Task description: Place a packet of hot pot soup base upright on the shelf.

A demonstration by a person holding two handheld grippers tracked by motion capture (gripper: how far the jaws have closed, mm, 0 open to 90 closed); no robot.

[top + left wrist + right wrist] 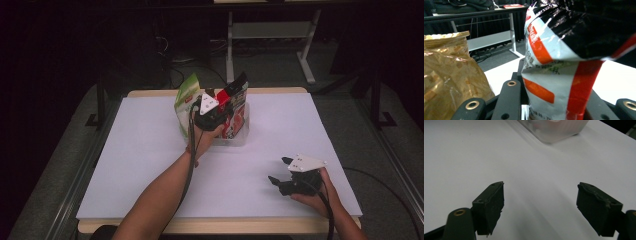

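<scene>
Left gripper [218,102] sat at the clear bin [239,139], jaws partly open around the red-white-black snack bag [564,75] standing inside it; pad contact unclear. Right gripper [280,171] sat well apart from bin, wide open, empty.

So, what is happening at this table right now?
A person works with a gripper in each hand. The left gripper has a red, white and black snack bag between its jaws, at a clear plastic bin at the far side of the table. A green bag stands beside it. The right gripper rests open over the bare table, holding nothing.
</scene>
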